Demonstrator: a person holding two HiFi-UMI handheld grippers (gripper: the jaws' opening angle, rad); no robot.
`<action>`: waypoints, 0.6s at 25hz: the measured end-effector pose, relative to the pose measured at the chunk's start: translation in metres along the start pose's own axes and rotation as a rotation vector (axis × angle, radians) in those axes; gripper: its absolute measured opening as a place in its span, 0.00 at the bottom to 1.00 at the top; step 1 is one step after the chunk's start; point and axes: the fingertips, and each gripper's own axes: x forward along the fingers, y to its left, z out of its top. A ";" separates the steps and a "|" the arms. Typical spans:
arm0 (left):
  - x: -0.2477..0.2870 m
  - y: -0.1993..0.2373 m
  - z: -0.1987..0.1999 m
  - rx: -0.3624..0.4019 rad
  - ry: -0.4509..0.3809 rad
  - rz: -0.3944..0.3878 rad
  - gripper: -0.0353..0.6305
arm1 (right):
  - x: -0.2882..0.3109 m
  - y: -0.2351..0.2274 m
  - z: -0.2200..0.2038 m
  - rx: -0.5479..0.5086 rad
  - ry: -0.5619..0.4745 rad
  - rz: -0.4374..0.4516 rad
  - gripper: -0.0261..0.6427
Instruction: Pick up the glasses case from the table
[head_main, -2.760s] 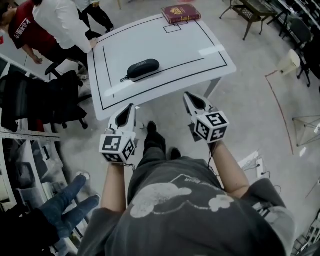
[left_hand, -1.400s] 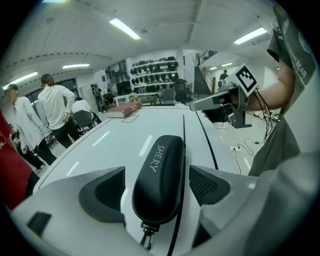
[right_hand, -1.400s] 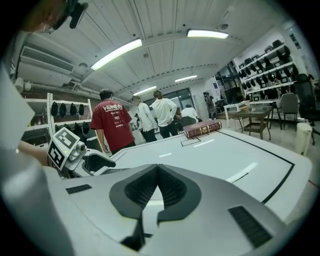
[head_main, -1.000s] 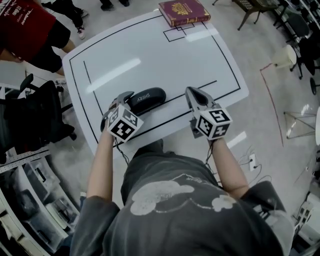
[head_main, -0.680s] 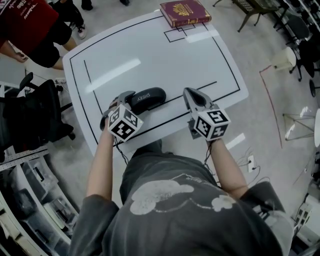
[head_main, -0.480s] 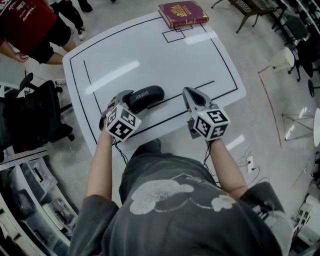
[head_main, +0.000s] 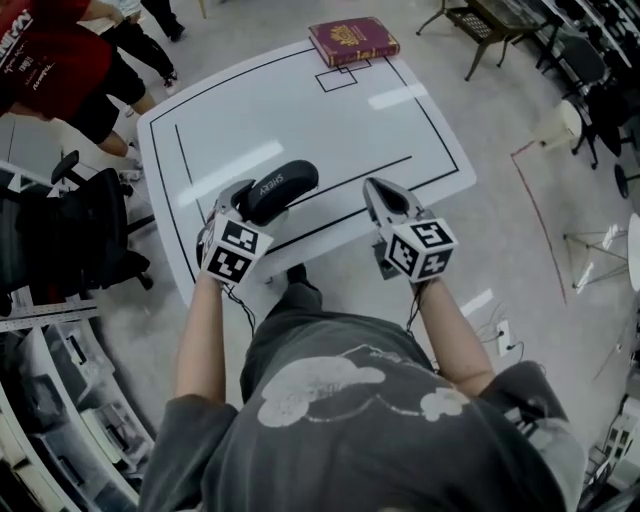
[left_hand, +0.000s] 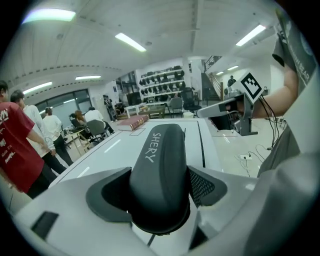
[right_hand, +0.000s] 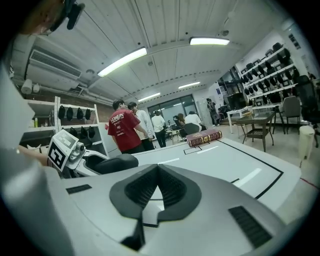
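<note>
**Case gripped and raised off table**

The left gripper (head_main: 243, 203) is clamped on the case (head_main: 281, 187). The left gripper view shows both pads pressed against the sides of the case's near end, with the rest of the case sticking out ahead of the jaws.

Change since a second ago: the case then lay flat on the table (head_main: 330, 120), along the black line (head_main: 360, 180), with the left jaws set wide around its near end. The jaws have since drawn in onto the case. The case now sits higher in the head view, and its far end points up and away from the line. No contact with the table can be seen, so the case is judged to be airborne.

The right gripper (head_main: 374, 190) is unchanged. Its jaws are together with nothing between them, and it hangs over the table's near edge, well apart from the case. The book (head_main: 352, 40) is still at the far edge.

Meaning for the task: the grasp is made and the lift is under way. What remains is to hold the case steady. The grip is at one end only, so the case could pivot.
</note>
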 end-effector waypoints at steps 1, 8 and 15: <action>-0.007 -0.003 0.002 -0.013 -0.012 0.015 0.56 | -0.007 0.001 0.001 0.001 -0.009 0.002 0.04; -0.054 -0.040 0.011 -0.066 -0.072 0.098 0.56 | -0.064 0.014 0.009 -0.011 -0.054 0.026 0.04; -0.101 -0.096 0.002 -0.189 -0.117 0.144 0.56 | -0.121 0.027 -0.002 -0.033 -0.060 0.086 0.04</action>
